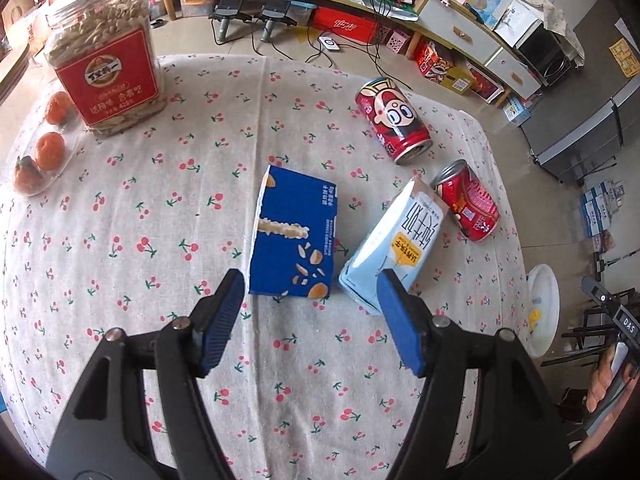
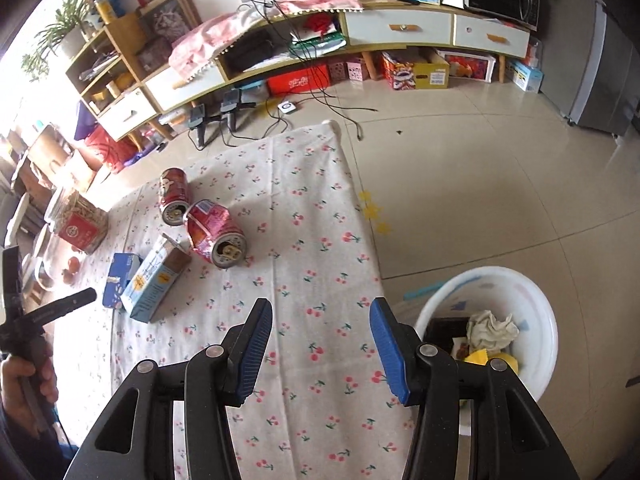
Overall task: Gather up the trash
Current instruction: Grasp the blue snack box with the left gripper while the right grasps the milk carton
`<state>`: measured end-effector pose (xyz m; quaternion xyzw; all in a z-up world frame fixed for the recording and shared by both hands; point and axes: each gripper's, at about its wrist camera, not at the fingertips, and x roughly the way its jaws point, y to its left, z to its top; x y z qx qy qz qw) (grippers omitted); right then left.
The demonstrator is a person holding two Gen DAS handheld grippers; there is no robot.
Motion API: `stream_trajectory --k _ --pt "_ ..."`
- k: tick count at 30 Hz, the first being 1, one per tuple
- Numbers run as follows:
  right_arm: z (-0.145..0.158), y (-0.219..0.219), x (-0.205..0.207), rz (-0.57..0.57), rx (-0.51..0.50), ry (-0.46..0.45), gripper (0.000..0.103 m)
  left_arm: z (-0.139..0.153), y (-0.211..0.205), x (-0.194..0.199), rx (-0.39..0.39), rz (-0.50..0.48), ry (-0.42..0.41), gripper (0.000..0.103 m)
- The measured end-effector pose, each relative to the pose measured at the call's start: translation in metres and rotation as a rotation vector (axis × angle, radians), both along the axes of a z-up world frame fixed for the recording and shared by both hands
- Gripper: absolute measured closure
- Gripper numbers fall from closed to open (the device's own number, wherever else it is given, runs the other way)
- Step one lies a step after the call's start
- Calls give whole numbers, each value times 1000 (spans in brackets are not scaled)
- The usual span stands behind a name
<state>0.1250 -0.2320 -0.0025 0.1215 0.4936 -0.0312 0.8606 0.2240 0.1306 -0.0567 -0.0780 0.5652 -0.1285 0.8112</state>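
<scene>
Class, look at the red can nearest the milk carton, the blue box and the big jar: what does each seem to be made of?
Red can: thin metal, likely aluminium, glossy print; silvery rim, dented body.
Blue box: printed cardboard, slight sheen; torn pale edge.
Big jar: clear plastic, probably; contents show through its ribbed wall.

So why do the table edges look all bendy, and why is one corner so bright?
Left wrist view: the fisheye lens bulges the tablecloth round and darkens the corners; the blue box stays sharp. Right wrist view: the shelf curves, and window glare whitens the plant at top left.
</scene>
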Motion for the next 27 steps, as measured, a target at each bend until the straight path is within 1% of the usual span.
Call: stream_trajectory --k 3,5,7,8,10,12,14,19,20,22,24,27 --pt "-1 17 7 32 22 -4 49 -7 5 9 11 20 10 34" --pt "-5 27 12 51 19 3 49 -13 12 14 -14 37 28 36" --pt "-8 38 16 70 6 6 49 -18 18 19 -54 52 47 53" --pt "-10 43 18 78 -3 10 49 -20 21 20 -73 60 57 55" --pt "-13 51 22 87 -9 14 49 -24 25 21 -99 79 65 63" --pt "-16 59 26 103 -12 22 49 -27 26 21 -115 76 70 64" --pt "-20 65 30 114 -18 27 49 -26 26 22 -111 76 60 64" --pt "-27 84 37 142 -17 40 49 -26 20 22 -117 35 56 64" --pt "-28 87 38 147 -16 42 49 -26 19 23 -115 33 59 66" --pt "-32 93 41 156 -8 48 49 -25 20 22 -131 33 67 85" --pt "-36 98 43 162 6 57 49 -22 18 19 -163 25 70 90" --pt "-44 105 49 166 56 82 49 -13 8 12 -166 1 46 96"
